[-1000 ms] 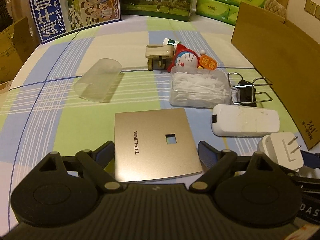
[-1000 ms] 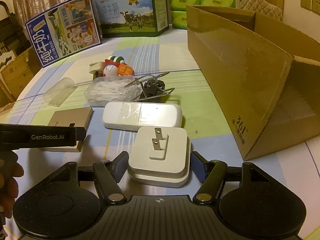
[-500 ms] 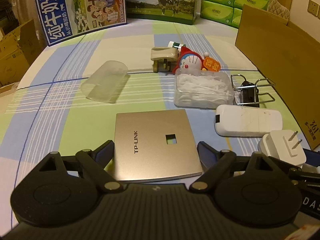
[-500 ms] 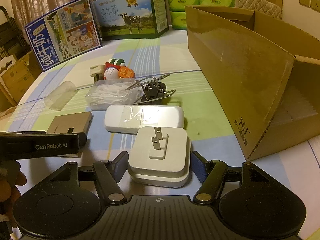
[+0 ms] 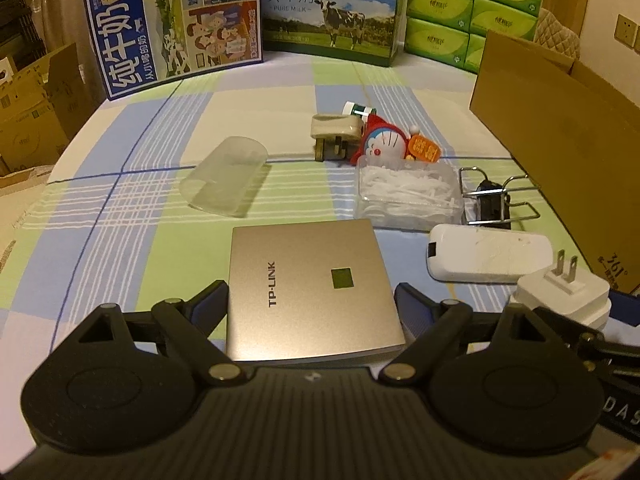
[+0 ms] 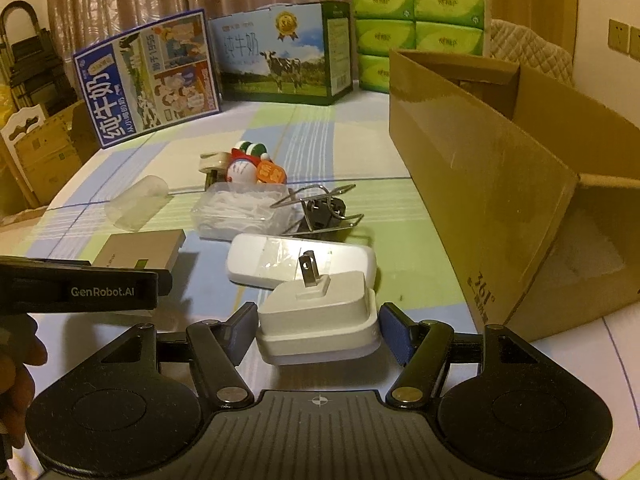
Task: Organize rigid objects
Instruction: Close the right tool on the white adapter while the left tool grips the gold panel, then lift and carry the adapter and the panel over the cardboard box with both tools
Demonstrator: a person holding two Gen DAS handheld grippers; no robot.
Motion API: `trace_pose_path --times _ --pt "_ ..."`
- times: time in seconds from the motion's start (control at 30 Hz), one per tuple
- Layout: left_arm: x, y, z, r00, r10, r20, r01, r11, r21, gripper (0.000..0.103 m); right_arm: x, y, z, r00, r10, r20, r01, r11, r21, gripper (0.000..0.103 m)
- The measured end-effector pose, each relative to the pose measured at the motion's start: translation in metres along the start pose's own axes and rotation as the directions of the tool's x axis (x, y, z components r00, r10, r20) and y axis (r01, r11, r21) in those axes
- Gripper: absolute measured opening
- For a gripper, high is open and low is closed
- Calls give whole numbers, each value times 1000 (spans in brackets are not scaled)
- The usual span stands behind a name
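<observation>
A gold TP-LINK panel [image 5: 308,288] sits between the fingers of my left gripper [image 5: 312,308], which closes on its two sides. It also shows in the right wrist view [image 6: 140,250]. A white plug adapter [image 6: 318,320] with prongs up is tilted between the fingers of my right gripper [image 6: 318,334], which is shut on it; it also shows in the left wrist view [image 5: 564,294]. A white oblong case [image 5: 490,254] lies behind it.
A large open cardboard box [image 6: 500,184] stands on the right. On the checked cloth lie a clear plastic cup [image 5: 224,182], a box of floss picks [image 5: 408,194], a binder clip [image 5: 496,200], a Doraemon toy [image 5: 384,144] and a beige plug [image 5: 334,134]. Milk cartons [image 5: 332,12] stand at the back.
Both grippers have risen and tipped back, so the view reaches farther over the table. The white adapter now tilts in my right gripper. The gold panel stays between the left fingers.
</observation>
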State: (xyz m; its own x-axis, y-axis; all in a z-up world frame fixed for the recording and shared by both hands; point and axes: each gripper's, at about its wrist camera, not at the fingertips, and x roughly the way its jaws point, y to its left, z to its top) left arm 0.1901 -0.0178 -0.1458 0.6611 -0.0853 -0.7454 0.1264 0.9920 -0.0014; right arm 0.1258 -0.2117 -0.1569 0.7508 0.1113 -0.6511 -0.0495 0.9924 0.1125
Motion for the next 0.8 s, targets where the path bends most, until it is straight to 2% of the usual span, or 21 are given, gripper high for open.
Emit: trace_pose_path --times 0.2,0.8 --pt "-14 -3 5 999 -8 31 7 1000 9 87 -12 1 -1 1000 8 22 -8 1000 -15 63" --pt "-38 -13 11 998 -46 47 45 999 17 87 -32 2 0 998 11 57 -8 999 -46 63"
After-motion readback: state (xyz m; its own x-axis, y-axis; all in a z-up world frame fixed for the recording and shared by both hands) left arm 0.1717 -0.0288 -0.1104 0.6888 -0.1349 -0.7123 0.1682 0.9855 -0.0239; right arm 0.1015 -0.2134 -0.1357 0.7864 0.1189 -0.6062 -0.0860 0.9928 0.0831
